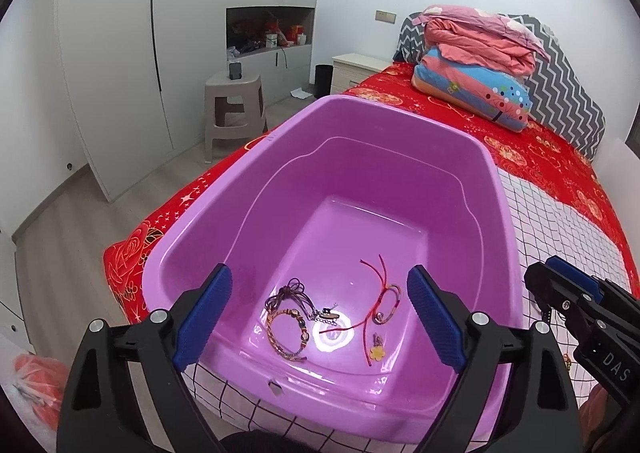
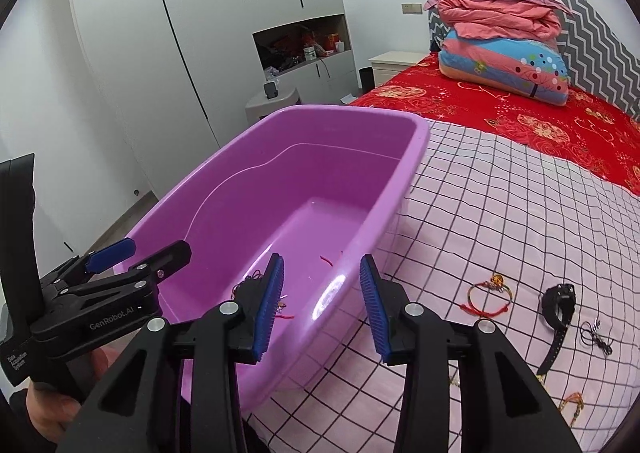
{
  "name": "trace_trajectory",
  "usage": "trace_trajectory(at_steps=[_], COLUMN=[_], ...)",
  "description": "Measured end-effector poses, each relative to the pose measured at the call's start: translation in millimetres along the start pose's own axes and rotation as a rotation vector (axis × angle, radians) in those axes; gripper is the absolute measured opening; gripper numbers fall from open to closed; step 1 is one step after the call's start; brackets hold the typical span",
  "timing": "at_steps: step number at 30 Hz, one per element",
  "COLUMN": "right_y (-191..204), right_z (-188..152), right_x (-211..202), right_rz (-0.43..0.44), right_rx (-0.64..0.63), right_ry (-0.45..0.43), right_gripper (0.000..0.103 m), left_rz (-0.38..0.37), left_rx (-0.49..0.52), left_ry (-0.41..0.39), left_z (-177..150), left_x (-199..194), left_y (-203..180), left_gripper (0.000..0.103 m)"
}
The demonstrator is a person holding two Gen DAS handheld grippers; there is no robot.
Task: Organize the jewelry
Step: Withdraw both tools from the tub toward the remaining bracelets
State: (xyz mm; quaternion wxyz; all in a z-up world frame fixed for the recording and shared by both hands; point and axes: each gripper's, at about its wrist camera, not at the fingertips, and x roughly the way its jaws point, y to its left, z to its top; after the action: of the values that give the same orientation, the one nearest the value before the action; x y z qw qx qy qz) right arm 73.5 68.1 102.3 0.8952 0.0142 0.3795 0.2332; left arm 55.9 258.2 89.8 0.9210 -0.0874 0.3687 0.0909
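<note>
Purple tub [image 1: 256, 189] filling mid-frame on the checked bedspread [image 2: 500, 221], already holding a braided bracelet [image 1: 287, 333], a purple cord piece [image 1: 289, 290] and a red string bracelet [image 1: 382, 293] at lower centre. Left gripper [image 1: 320, 317] poised above them, jaws spread wide, nothing between. Right gripper [image 2: 322, 305] at bottom centre, jaws parted and empty, straddling the tub's near rim. Still out on the spread, lower right: black watch [image 2: 558, 313], another red bracelet [image 2: 490, 291], a thin black piece [image 2: 596, 335]. Risk, probably: thin cords slipping from the pads or snagging together; fingers knocking the rim and shifting the tub.
</note>
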Motion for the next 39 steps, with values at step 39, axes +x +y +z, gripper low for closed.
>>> trace_trajectory(at_steps=[39], right_y=[-153.3], right_z=[-162.3], right_x=[-130.6], right_rz=[-0.231], right_rx=[0.29], right_ry=[0.01], right_gripper=[0.048], left_rz=[-0.214], left_rx=[0.213], left_ry=[0.085], left_z=[-88.5], left_x=[-49.7], left_y=[-156.6], left_gripper=[0.094])
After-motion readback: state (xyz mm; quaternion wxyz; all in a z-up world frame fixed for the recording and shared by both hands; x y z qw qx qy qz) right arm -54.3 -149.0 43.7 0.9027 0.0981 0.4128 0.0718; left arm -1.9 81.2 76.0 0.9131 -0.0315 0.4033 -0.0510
